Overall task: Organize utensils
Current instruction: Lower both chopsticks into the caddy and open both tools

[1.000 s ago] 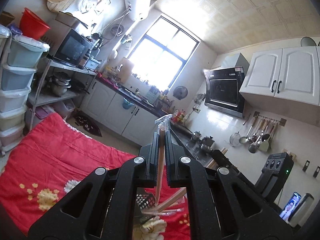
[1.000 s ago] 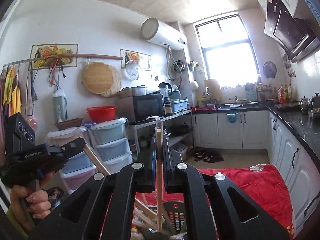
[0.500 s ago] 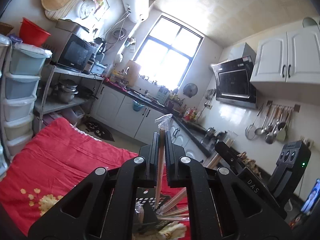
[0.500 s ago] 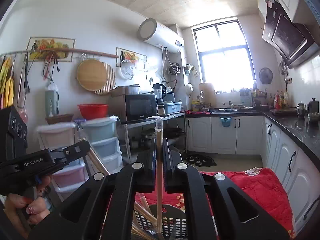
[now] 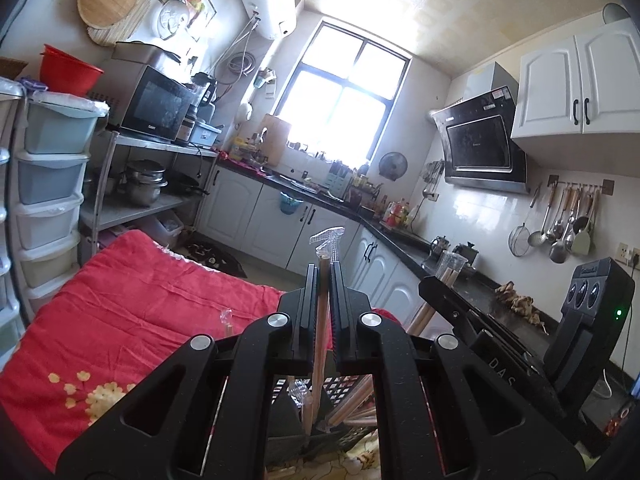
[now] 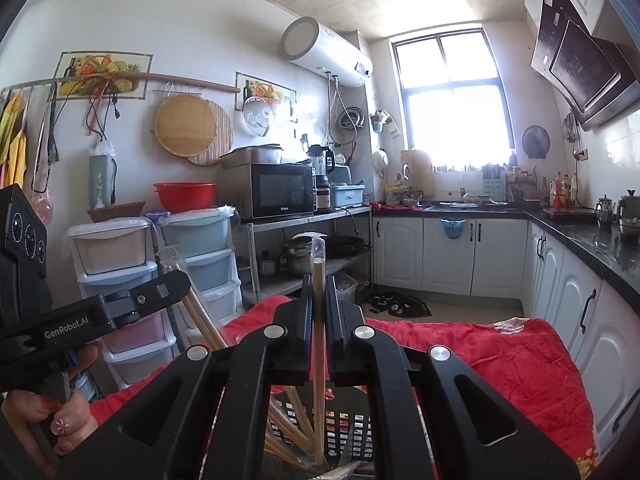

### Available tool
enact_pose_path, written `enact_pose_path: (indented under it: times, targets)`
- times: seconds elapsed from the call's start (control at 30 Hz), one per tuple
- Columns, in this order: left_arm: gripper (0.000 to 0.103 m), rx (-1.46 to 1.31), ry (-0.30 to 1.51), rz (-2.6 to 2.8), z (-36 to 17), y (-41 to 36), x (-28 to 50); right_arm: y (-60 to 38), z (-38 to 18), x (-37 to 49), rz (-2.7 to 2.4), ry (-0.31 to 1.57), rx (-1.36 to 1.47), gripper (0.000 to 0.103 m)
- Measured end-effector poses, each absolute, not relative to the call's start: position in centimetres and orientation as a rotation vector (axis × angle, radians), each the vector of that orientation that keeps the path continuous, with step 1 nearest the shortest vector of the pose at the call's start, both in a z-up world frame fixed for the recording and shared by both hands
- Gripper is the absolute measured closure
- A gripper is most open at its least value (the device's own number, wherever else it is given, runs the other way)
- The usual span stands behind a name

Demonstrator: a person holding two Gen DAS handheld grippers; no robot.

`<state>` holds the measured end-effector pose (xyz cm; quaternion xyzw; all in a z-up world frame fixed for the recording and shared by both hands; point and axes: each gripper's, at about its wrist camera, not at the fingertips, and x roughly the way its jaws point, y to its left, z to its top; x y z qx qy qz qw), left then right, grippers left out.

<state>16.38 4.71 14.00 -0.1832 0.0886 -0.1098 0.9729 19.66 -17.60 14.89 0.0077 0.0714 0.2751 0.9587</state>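
Spread under everything, a red quilted blanket with yellow flowers [image 5: 132, 312]. On it, below both tools, a black perforated plastic utensil basket [image 6: 352, 428] with loose wooden chopsticks leaning inside. Above the basket, the left black two-finger gripper [image 5: 323, 280] clenched on a plastic-wrapped wooden chopstick pair [image 5: 320, 344], upright between the fingers, lower end down in the basket. Beside it, the right black two-finger gripper [image 6: 319, 292] likewise clamped on another plastic-wrapped wooden chopstick [image 6: 318, 352], upright, tip reaching into the basket, wrapper end poking above the fingertips.
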Motion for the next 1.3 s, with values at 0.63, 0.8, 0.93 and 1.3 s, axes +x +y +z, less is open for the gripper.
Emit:
enact_pose_path:
  times: [0.63, 0.8, 0.93, 1.3]
  targets:
    - [0.087, -0.366, 0.292, -0.206, 11.2, 4.8, 17.4, -17.1, 12.4, 19.9, 0.548, 0.246, 0.029, 0.071]
    - [0.074, -0.37, 0.312, -0.204, 11.0, 5.2, 17.3, -17.9, 12.4, 19.4, 0.541, 0.27, 0.041, 0.071]
    - [0.068, -0.364, 0.313, -0.207, 11.3, 5.2, 16.9, -18.4, 12.6, 19.1, 0.541, 0.283, 0.044, 0.071]
    - [0.032, -0.376, 0.326, -0.203, 12.2, 6.1, 15.5, -19.4, 13.2, 17.9, 0.538, 0.311, 0.03, 0.06]
